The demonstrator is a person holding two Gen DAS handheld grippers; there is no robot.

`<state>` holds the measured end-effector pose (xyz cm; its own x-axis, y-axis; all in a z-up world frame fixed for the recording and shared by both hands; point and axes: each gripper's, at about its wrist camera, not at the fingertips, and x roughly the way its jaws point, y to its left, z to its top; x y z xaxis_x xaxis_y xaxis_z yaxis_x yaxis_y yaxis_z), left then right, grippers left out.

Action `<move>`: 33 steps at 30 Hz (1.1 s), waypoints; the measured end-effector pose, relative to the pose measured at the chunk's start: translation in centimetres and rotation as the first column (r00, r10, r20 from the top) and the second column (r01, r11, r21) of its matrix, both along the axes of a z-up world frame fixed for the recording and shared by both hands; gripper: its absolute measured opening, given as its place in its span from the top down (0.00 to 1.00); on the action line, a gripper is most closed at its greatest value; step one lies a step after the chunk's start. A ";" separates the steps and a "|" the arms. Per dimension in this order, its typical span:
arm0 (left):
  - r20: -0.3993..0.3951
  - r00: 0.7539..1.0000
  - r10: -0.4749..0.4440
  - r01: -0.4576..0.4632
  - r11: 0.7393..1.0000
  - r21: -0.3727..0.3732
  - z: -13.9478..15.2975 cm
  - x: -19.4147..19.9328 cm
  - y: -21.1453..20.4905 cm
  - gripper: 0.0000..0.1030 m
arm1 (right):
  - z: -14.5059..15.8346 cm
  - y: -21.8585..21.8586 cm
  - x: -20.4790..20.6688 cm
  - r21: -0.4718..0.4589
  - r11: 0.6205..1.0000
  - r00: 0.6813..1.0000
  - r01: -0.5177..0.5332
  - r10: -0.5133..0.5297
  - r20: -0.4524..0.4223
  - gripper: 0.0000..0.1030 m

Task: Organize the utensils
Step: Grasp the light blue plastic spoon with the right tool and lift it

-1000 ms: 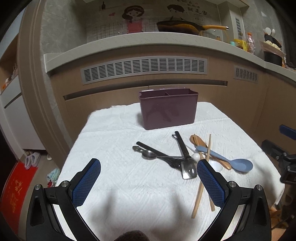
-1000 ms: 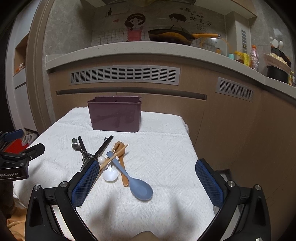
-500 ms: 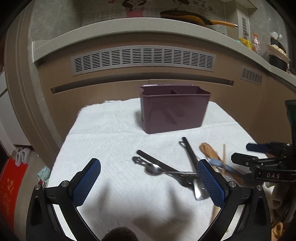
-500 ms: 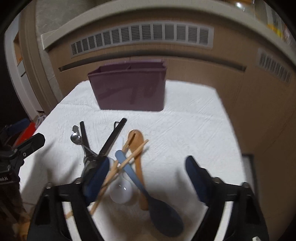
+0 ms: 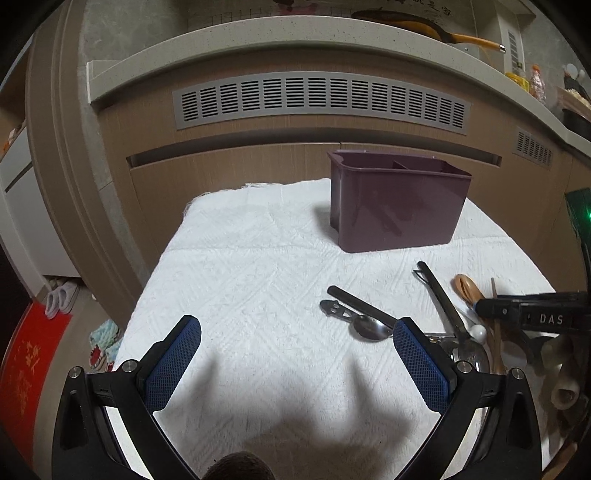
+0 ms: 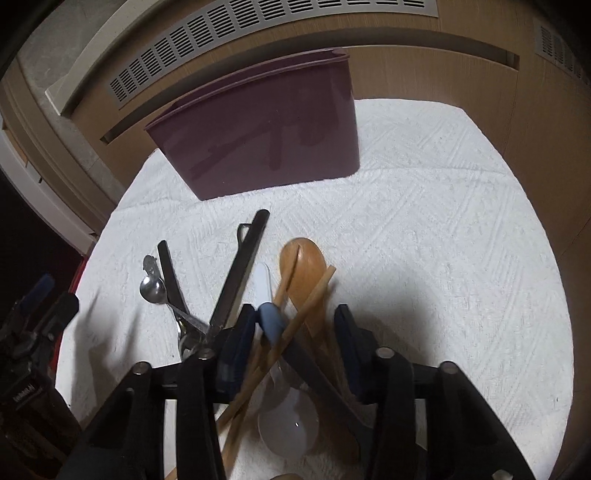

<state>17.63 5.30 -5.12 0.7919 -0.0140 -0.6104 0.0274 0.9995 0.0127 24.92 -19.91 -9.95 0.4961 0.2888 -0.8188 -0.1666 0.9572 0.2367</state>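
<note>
White-clothed counter (image 5: 258,280) below kitchen cabinets, your left hand-held gripper (image 5: 295,354) spread wide over bare cloth, purple caddy (image 5: 399,206) behind, your right hand-held gripper (image 6: 295,328) closing around blue spoon handle (image 6: 271,321) and chopsticks (image 6: 295,321) in the utensil pile.

Home kitchen, countertop (image 5: 258,33), frying pan (image 5: 406,22)

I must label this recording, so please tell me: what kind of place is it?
Most likely a home kitchen. A frying pan sits on a stone counter above wooden cabinets, bottles stand further along it, and utensils lie by a purple caddy.
</note>
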 end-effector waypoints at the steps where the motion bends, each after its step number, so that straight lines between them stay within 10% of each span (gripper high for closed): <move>1: 0.000 1.000 -0.001 0.001 1.000 0.001 0.0 0.0 -0.1 0.00 | 0.2 0.2 0.1 -0.002 1.000 1.000 -0.015 0.015 0.006 0.76; 19: -0.059 0.962 -0.267 0.264 0.962 -0.065 -0.3 -2.1 -7.9 0.04 | 11.6 -3.3 -4.3 -0.122 0.993 0.918 -0.009 0.057 0.392 0.95; 25: -0.103 0.920 -0.379 0.380 0.925 -0.010 -1.1 -2.2 -12.2 0.28 | 11.2 -4.4 -4.9 -0.114 0.992 0.921 -0.047 0.087 0.379 0.95; 29: -0.112 0.931 -0.347 0.351 0.936 0.015 -1.1 -1.3 -12.8 0.28 | 8.0 -3.8 -5.0 -0.171 0.977 0.943 -0.128 0.173 0.283 0.92; 33: -0.112 0.962 -0.248 0.248 0.969 -0.015 -0.6 0.5 -10.6 0.27 | 4.1 -2.2 -5.0 -0.229 0.947 0.943 -0.225 0.270 0.193 0.69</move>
<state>18.11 -5.34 -5.71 0.6900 -0.2015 -0.6952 0.2752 0.9614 -0.0054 19.92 -22.11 -5.86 0.6033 0.2661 -0.7518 -0.4301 0.9024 -0.0258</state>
